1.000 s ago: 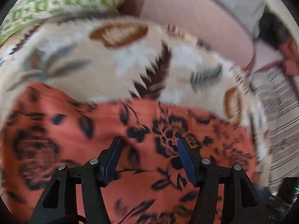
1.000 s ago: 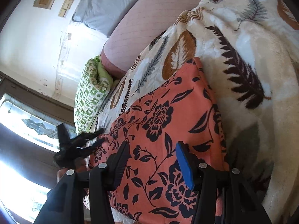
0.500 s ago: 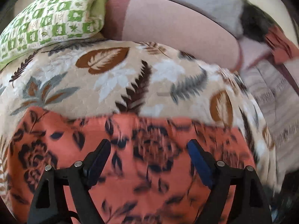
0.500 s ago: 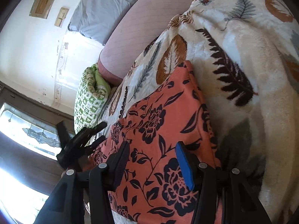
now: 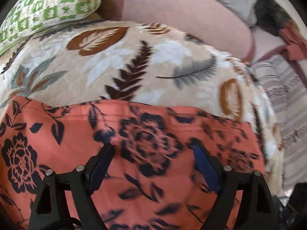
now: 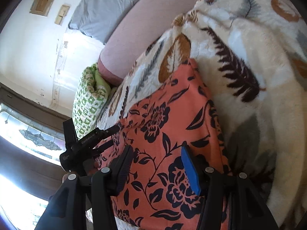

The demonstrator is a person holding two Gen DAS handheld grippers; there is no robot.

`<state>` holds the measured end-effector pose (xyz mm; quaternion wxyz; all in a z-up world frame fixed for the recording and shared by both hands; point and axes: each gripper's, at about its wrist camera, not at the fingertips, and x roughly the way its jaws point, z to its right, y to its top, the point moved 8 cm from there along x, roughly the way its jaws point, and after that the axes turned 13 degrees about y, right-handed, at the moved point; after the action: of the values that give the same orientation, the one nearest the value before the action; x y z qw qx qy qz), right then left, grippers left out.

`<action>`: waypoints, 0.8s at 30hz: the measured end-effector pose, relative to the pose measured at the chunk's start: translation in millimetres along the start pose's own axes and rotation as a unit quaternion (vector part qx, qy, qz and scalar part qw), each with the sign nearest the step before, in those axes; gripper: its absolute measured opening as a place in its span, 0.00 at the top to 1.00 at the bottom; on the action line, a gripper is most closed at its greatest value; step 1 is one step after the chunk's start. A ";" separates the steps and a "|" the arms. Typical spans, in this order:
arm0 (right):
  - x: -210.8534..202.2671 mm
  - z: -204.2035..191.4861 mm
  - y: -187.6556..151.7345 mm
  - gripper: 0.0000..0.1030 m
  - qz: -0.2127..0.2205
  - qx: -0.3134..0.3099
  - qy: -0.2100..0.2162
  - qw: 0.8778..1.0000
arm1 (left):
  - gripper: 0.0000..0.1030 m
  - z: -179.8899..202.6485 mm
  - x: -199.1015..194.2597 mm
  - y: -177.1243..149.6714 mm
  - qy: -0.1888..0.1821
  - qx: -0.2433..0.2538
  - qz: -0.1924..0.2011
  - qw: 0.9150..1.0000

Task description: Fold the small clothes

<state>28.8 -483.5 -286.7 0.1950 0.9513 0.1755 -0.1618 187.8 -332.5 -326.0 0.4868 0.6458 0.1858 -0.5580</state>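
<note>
leaf-print blanket (image 5: 134, 57) under orange floral cloth (image 5: 76, 138) — left gripper (image 5: 153, 151), right gripper (image 6: 157, 153) both wide, empty.

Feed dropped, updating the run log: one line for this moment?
left tongs: open, empty | right tongs: open, empty | orange floral garment: flat on leaf-print blanket | next, likely: grasp edge

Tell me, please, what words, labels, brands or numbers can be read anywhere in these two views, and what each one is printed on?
Pale lettering on the side of the left gripper, seen in the right wrist view: too small and blurred to read.
A pale mark lower on that gripper's body: unreadable.
The orange floral garment, leaf-print blanket and green patterned pillow: patterns only, no text.
</note>
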 end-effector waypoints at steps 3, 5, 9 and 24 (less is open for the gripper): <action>-9.0 -8.1 1.3 0.46 0.011 -0.015 0.007 1.000 | 0.17 2.2 -26.0 -21.0 -0.015 0.040 0.019 0.999; -9.6 -12.0 1.1 0.46 0.010 -0.016 0.015 1.000 | 0.17 -6.4 -38.9 -41.1 -0.023 0.044 0.016 0.999; 1.7 -23.7 -2.9 0.46 -0.004 -0.027 0.024 0.999 | 0.17 -48.8 -58.3 -88.2 -0.005 0.010 -0.005 1.000; 13.2 -13.0 -26.4 0.47 -0.060 -0.032 -0.029 0.997 | 0.17 -121.1 -121.7 -151.7 0.065 -0.020 0.059 0.996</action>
<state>33.2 -451.6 -288.6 0.2205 0.9271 0.2319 -0.1951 96.8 -125.0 -291.9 0.5192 0.6804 0.1895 -0.4813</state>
